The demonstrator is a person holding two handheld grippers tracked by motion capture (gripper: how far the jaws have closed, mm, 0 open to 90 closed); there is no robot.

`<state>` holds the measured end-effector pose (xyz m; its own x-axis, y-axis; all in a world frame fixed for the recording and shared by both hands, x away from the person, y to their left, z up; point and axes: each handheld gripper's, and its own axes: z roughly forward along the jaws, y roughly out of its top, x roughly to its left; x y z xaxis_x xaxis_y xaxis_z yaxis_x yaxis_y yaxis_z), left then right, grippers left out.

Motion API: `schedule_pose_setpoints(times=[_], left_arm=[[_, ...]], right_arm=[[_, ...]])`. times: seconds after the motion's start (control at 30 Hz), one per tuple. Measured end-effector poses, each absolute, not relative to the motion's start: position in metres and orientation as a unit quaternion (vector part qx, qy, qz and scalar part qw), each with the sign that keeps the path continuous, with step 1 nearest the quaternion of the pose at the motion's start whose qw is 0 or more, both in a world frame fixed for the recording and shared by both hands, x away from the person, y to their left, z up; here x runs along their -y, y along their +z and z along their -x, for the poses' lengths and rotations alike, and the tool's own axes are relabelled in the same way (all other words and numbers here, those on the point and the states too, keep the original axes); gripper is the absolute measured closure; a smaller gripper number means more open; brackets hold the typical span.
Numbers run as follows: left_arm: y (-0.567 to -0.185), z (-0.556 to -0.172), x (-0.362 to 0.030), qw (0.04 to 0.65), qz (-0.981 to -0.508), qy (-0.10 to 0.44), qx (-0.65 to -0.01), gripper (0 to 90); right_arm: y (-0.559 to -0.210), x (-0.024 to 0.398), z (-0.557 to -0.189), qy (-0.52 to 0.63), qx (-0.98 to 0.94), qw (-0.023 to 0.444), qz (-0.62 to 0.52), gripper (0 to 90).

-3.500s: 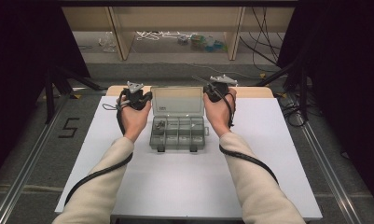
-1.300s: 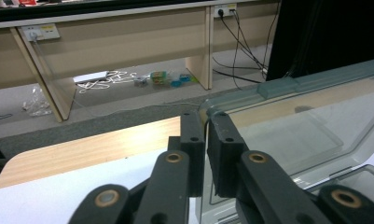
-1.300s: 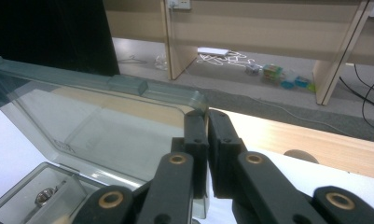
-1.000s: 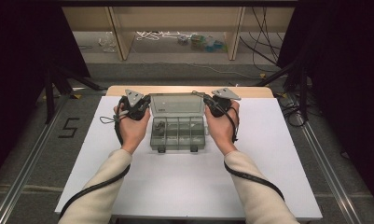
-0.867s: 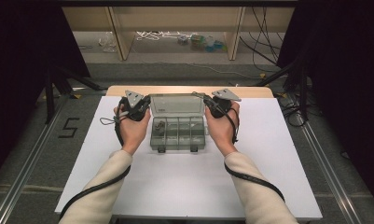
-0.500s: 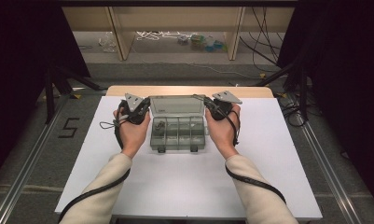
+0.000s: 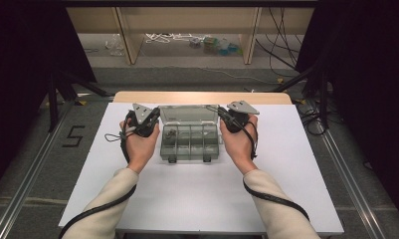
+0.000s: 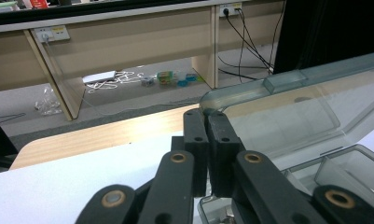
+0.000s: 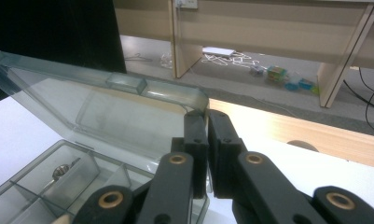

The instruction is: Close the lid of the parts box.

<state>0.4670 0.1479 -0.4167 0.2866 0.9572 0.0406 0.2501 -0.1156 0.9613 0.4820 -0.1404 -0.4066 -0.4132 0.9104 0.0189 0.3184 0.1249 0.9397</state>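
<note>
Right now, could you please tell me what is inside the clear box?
The box is split into compartments. One at its left holds small metal parts; exactly what they are is too small to tell. The others look empty, though the hands hide its side edges.

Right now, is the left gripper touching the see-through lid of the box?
Touching. In the left gripper view, the left gripper has its shut jaw tips pressed right against the corner of the lid, with no gap between them.

Both forearms wear cream long sleeves. Each hand carries a black gripper, the left gripper (image 7: pixel 154 113) and the right gripper (image 7: pixel 218 112), topped by a grey three-cornered plate. Black cables trail along the sleeves. The flat jaw links have brass-coloured pivot pins and small screw holes.
</note>
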Motion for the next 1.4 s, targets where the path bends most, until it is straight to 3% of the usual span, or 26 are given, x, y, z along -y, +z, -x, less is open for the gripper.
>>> schedule_pose_setpoints(times=[1.4], left_arm=[[-0.434,-0.437,-0.150,0.476,-0.657,0.375,-0.449,87.9]], right_arm=[[-0.420,0.146,-0.454,0.488,-0.699,0.288,-0.436,87.9]])
